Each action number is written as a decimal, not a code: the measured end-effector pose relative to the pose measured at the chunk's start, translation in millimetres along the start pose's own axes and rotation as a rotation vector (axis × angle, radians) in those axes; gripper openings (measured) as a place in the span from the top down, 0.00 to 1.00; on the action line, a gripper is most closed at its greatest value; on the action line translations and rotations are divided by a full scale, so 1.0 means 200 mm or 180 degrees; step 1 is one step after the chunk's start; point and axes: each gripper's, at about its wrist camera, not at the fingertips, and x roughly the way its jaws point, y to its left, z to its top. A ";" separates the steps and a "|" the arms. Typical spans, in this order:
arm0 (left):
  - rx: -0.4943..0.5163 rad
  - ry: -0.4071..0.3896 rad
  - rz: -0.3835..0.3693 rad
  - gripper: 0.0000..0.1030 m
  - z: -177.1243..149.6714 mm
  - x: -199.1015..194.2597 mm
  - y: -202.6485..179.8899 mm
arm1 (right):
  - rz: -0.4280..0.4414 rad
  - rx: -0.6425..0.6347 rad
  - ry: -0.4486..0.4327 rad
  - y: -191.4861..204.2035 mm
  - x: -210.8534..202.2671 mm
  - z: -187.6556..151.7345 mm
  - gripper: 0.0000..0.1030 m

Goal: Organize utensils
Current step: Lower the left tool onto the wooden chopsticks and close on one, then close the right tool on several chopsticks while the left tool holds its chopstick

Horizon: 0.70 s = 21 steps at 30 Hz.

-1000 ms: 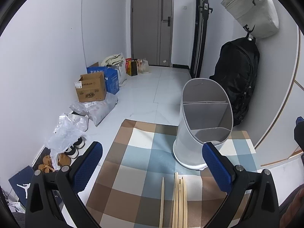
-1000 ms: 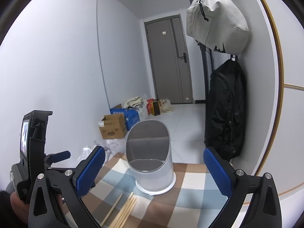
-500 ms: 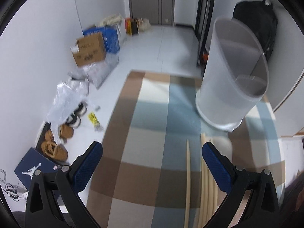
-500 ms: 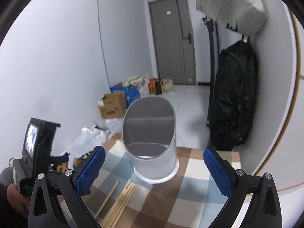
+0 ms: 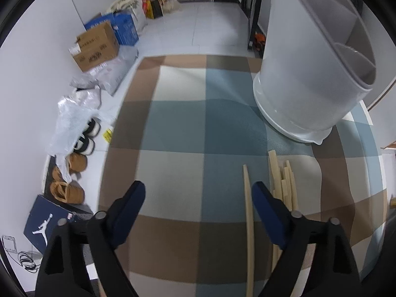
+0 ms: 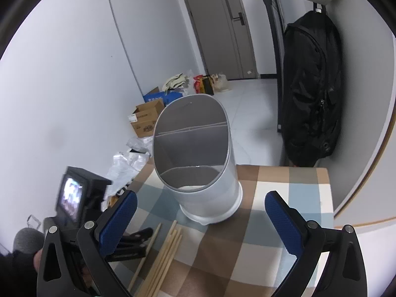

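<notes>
Clearly, the left claw was spread over the checked cloth on the worktop, its jaws having just been drawn somewhat closer, with one loose chopstick lying between them, close against the right-hand pad and not yet pinched. The other chopsticks were bunched just beside it, outside that pad. A miss could be judged likely: the stick lay so near one pad that it might be nudged sideways into the bunch rather than trapped, or a second stick might be caught along with it. The right claw was held spread and empty near the white divided holder, which stood upright beyond the sticks. Its tall, narrow form might be tipped if it were struck by either claw.
</notes>
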 end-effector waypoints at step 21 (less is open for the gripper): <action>-0.0082 0.0074 -0.0411 0.99 0.01 -0.05 -0.08 | 0.0260 0.0380 0.0305 -0.11 0.01 0.00 0.01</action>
